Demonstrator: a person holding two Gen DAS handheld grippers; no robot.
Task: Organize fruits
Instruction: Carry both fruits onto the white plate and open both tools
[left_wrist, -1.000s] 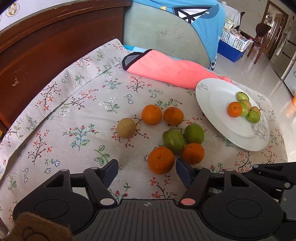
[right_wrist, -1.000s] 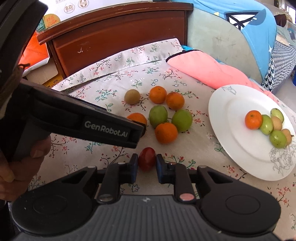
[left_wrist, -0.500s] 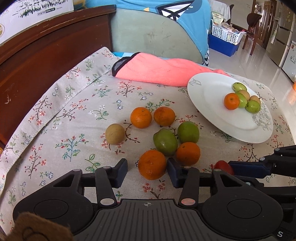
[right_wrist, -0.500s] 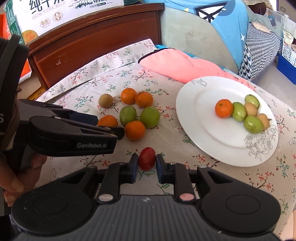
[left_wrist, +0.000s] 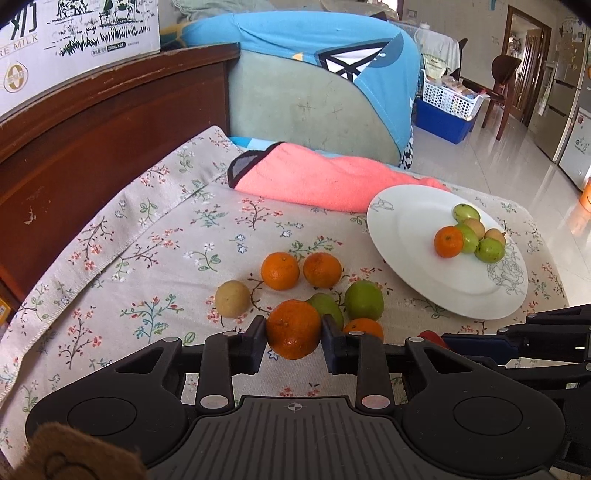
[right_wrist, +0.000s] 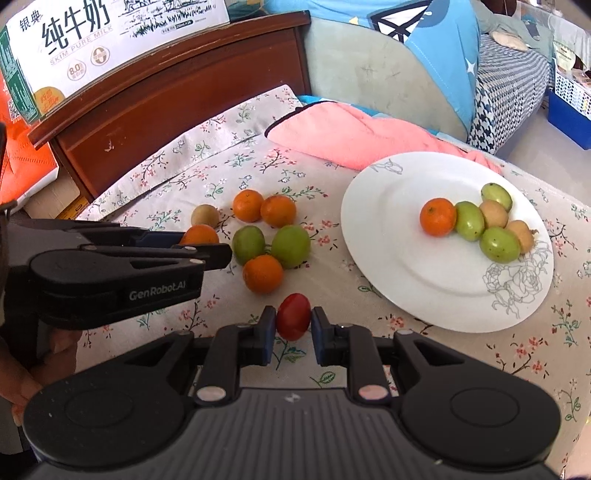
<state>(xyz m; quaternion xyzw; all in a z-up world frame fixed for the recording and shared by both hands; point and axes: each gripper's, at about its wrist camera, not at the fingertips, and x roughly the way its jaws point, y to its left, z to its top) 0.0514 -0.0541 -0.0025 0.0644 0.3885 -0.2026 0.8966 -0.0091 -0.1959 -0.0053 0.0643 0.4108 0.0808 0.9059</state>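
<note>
My left gripper has its jaws closing, and both pads press on an orange at the near side of the fruit cluster. In the right wrist view the same left gripper reaches in from the left with that orange at its tip. My right gripper is shut on a small red fruit just above the floral cloth, left of the white plate. The plate holds an orange and several green and tan fruits.
Loose on the floral cloth lie three oranges, two green fruits and a tan one. A pink towel lies behind them. A wooden headboard bounds the left, and the cloth's edge drops to the floor on the right.
The left jaws have come together from wide apart onto the nearest orange. The right gripper, still holding the red fruit, has drifted a little toward the plate and rolled slightly.
</note>
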